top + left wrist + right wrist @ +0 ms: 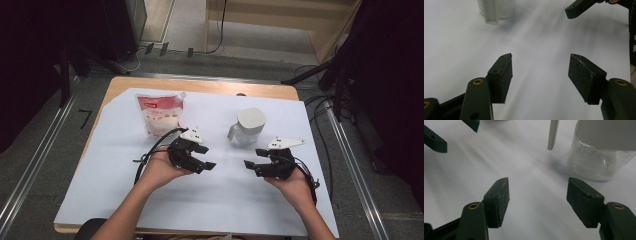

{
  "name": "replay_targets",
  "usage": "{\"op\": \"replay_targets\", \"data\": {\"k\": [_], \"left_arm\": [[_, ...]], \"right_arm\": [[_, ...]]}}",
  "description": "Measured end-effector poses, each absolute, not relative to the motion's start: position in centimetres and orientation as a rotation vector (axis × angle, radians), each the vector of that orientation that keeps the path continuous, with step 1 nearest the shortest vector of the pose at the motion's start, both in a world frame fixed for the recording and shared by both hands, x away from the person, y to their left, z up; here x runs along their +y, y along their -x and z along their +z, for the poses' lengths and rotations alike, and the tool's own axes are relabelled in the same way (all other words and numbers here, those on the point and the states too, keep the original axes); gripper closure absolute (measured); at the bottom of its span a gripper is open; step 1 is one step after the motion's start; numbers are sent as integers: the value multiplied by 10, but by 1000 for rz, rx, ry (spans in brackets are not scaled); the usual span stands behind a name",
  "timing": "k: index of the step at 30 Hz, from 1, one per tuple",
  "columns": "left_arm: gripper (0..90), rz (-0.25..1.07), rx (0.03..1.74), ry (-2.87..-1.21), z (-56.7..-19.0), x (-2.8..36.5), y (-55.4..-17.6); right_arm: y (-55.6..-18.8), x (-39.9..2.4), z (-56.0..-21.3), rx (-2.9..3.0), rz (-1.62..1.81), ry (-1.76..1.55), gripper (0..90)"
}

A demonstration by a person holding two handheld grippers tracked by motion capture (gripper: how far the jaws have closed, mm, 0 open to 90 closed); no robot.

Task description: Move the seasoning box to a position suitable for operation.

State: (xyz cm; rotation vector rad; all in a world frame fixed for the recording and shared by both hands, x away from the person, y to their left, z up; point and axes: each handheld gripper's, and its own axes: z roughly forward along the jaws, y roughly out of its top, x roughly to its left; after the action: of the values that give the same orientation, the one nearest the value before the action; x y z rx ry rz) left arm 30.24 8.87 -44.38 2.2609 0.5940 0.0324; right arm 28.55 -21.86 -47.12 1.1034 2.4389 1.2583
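White sheeting covers the worktop (210, 210); both tools, left (210, 159) and right (250, 159), hover released and empty, facing inward, seemingly poised between pouch (160, 114) and jar (248, 127).

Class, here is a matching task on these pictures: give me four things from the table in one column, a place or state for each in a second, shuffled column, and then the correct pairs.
Things:
1. pouch
2. jar
3. left gripper
4. white sheet

Places or states:
A. covers the wooden table
B. clear body, grey lid and a handle
C. lies at the far left, red top
D. jaws open, nothing between them

Pairs: 1-C, 2-B, 3-D, 4-A
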Motion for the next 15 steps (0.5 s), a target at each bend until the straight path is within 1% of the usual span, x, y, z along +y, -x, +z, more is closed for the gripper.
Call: {"op": "replay_targets", "data": {"k": [3, 4, 5, 11, 12, 15], "left_arm": [[392, 38, 614, -2266, -442, 92, -302], [452, 29, 621, -2271, -442, 94, -302], [477, 34, 622, -2270, -441, 95, -302], [456, 47, 636, -2274, -441, 100, -303], [436, 47, 641, -2271, -440, 100, -303], [427, 23, 644, -2256, -439, 101, -303]], "right_arm": [[-286, -219, -472, 2434, 1256, -1105, 347], [-286, -220, -472, 2434, 1248, -1117, 347], [-286, -220, -472, 2433, 1250, -1125, 347], [-287, -225, -472, 2421, 1251, -1149, 356], [-288, -226, -472, 2415, 1252, -1150, 358], [-288, -227, -472, 2411, 1250, -1151, 359]]}}
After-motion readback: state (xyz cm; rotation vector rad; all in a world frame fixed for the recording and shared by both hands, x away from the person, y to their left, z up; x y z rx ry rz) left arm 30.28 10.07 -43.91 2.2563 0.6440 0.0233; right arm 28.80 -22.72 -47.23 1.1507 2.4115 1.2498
